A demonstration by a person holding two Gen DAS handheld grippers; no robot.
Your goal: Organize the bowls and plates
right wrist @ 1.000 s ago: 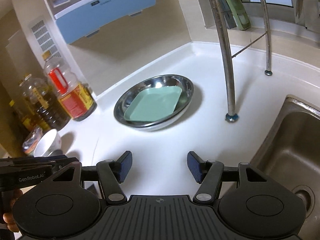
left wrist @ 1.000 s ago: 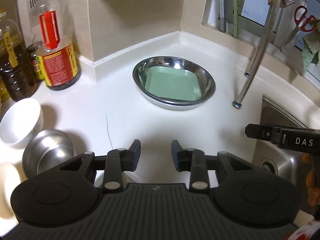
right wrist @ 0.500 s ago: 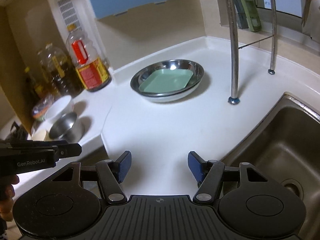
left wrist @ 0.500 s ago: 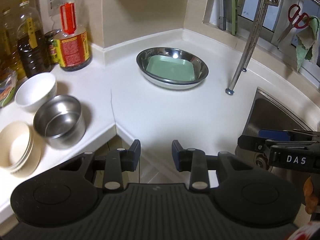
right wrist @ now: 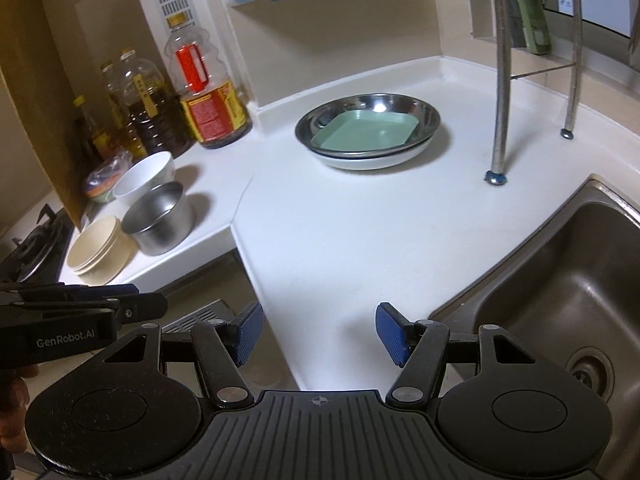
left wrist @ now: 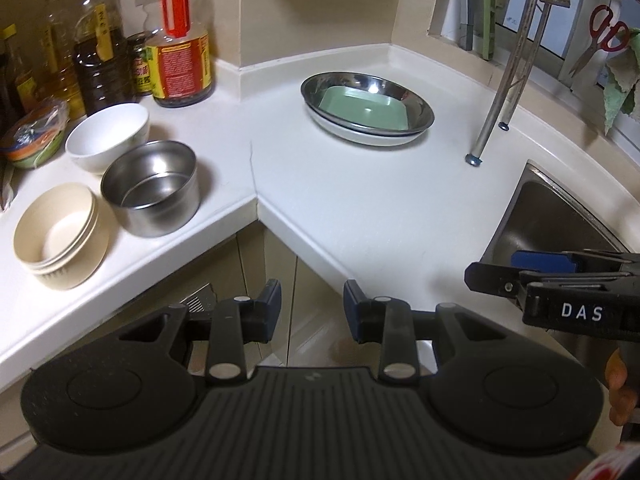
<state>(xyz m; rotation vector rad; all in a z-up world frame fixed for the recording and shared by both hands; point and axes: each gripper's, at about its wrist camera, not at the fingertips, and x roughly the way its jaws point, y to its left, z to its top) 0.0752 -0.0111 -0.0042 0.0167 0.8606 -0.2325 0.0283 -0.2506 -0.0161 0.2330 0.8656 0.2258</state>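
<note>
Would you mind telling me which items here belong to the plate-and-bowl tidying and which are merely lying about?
Job: green square plate, shiny steel dish, white plate beneath, white ceramic bowl, steel cylindrical bowl, stacked beige bowls.

Lying about: oil bottles, red-handled scissors, steel sink.

We note a home kitchen: white corner worktop, steel sink, oil bottles, probably a hob.
</note>
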